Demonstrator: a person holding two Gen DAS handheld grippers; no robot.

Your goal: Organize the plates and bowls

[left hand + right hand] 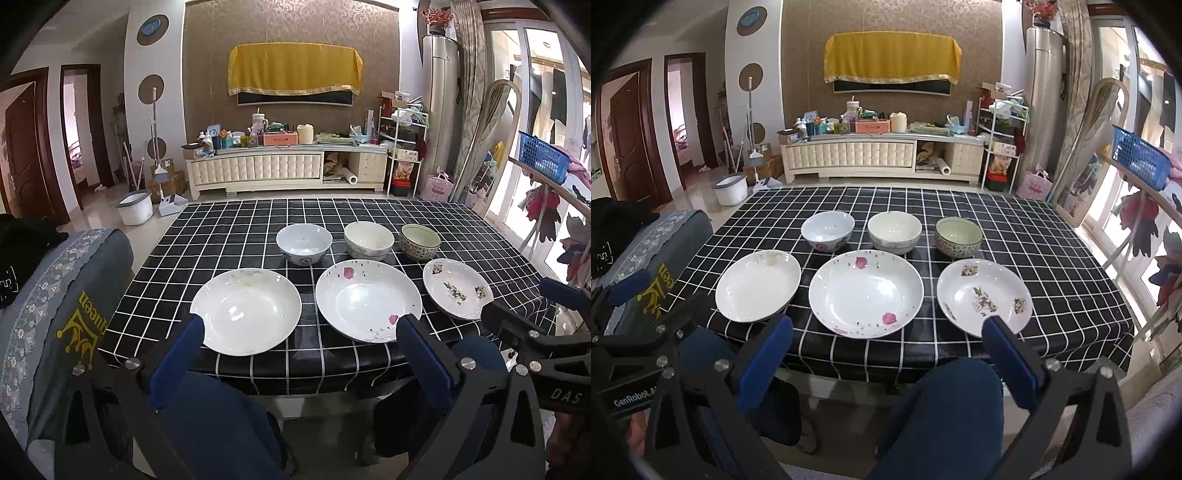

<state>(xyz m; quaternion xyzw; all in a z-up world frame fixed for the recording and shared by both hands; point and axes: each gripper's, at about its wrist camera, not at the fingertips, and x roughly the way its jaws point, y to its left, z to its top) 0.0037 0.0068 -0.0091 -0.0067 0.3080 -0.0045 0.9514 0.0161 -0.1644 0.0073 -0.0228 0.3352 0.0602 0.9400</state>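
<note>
Hovering spread, both tongs [303, 332] [890, 330] face 3 plates [866, 293] beyond.

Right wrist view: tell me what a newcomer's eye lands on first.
Three white plates in a row along the near edge of the black checked tablecloth: a plain plate at left, a pink-petal plate in the middle, a floral plate at right. Behind them stands a row of three bowls. Farther back, a yellow cloth hangs on the wall.
</note>
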